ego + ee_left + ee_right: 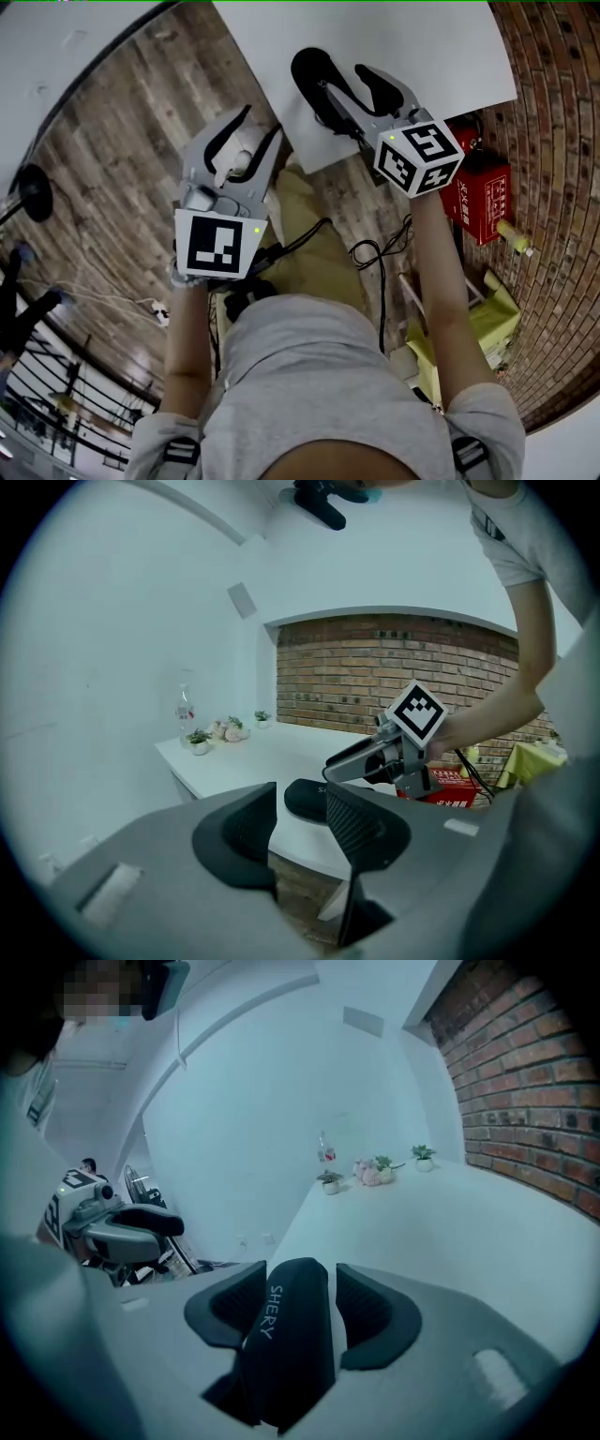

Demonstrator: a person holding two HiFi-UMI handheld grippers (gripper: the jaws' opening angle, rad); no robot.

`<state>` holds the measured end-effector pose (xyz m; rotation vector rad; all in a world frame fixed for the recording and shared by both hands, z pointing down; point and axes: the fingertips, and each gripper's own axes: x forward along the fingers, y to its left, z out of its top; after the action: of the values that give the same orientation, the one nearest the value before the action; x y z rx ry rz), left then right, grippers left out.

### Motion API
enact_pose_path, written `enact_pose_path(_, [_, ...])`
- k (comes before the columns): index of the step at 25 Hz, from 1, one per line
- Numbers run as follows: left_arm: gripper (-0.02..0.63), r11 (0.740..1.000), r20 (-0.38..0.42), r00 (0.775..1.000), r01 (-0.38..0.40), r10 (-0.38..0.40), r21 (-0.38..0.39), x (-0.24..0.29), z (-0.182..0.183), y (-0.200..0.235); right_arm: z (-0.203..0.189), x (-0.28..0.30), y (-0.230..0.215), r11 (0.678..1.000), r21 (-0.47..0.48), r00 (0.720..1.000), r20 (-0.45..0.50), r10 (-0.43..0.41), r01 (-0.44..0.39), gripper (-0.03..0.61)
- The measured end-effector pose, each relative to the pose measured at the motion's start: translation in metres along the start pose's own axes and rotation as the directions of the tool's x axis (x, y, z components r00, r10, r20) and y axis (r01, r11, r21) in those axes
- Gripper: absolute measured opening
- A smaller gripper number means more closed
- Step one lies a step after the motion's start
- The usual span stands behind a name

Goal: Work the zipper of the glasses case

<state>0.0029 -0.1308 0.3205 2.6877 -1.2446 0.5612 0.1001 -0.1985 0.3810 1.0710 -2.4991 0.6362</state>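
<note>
The black glasses case (309, 67) lies near the corner of the white table (422, 47); "SHERY" is printed on the case (286, 1335). My right gripper (339, 77) reaches over that corner. In the right gripper view the right gripper (300, 1274) is open with the case between its pads and a thin strip of table showing on the right side. My left gripper (262, 122) is open and empty, off the table's edge above the wooden floor. The left gripper view looks past the left gripper (300, 816) to the case (305, 801) and the right gripper (367, 759).
Small potted plants (375, 1171) and a bottle (185, 710) stand at the table's far end. A red box (483, 192), yellow fabric (487, 314) and black cables (375, 253) lie on the floor by the brick wall (553, 141).
</note>
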Motion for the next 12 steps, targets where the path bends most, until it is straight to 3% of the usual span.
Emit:
enact_pose_path(7, [0.181, 0.997, -0.071, 0.996, 0.056, -0.059, -0.044, 0.023, -0.028, -0.034, -0.016, 0.016, -0.005, 0.996, 0.07, 0.998, -0.036, 0.054, -0.052, 0.231])
enact_pose_path(12, [0.187, 0.994, -0.135, 0.986, 0.098, -0.102, -0.04, 0.043, -0.05, -0.06, -0.018, 0.019, -0.006, 0.987, 0.135, 0.996, -0.003, 0.09, -0.089, 0.248])
